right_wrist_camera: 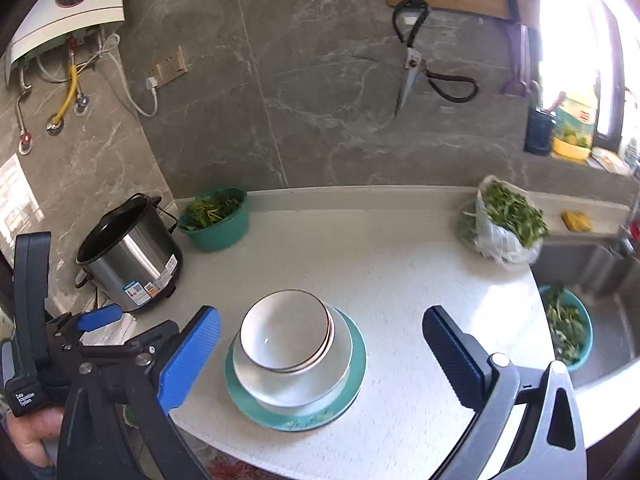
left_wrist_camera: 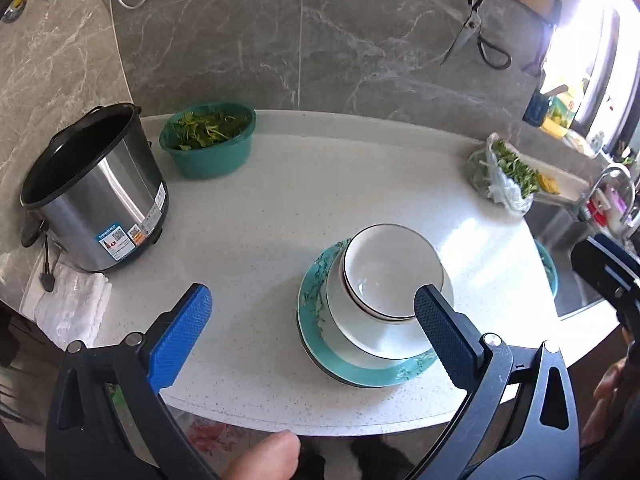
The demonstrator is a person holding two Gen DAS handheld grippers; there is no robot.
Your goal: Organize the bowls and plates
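Note:
A stack of dishes sits near the front edge of the white counter (left_wrist_camera: 280, 200). A teal-rimmed plate (left_wrist_camera: 360, 372) is at the bottom, a white plate (left_wrist_camera: 384, 340) on it, and white bowls (left_wrist_camera: 388, 268) with dark rims nested on top. The stack also shows in the right wrist view: teal plate (right_wrist_camera: 356, 368), white bowls (right_wrist_camera: 286, 328). My left gripper (left_wrist_camera: 312, 332) is open and empty, just short of the stack. My right gripper (right_wrist_camera: 320, 356) is open and empty, above and in front of the stack. The left gripper also shows at the left of the right wrist view (right_wrist_camera: 100, 320).
A steel cooker pot (left_wrist_camera: 96, 192) stands at the left with a white cloth (left_wrist_camera: 72, 300) beside it. A green basin of greens (left_wrist_camera: 208, 136) is at the back. A plastic bag of greens (right_wrist_camera: 504, 220) lies at the right by the sink (right_wrist_camera: 600, 264), which holds another teal basin (right_wrist_camera: 568, 328).

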